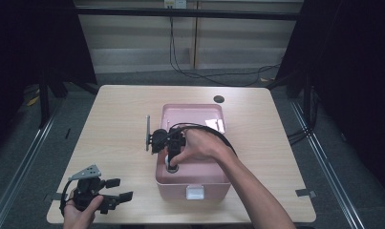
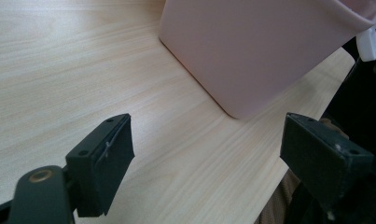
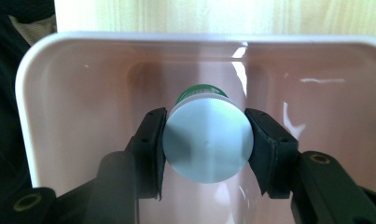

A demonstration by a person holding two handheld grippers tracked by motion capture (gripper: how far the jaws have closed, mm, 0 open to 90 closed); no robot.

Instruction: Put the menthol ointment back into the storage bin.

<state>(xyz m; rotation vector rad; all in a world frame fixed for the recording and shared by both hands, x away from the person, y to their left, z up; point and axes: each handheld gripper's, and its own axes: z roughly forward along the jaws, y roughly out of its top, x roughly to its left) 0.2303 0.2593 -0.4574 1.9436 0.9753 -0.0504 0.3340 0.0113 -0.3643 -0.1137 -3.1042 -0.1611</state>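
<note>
White-capped bottle (image 3: 208,142) clamped in right hand-held gripper (image 3: 206,149).

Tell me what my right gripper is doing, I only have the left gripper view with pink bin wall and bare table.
Observer: The right gripper is shut on a bottle's white cap.
Operator: Where is that bottle?
Observer: Inside the pink bin, hanging over its near end; the cap hides most of it, with a green part showing behind.
Operator: Anything else in the bin?
Observer: The right gripper view shows a bare pink floor around the bottle.
Operator: And my left gripper?
Observer: The left gripper sits open near the table's front left corner.
</note>
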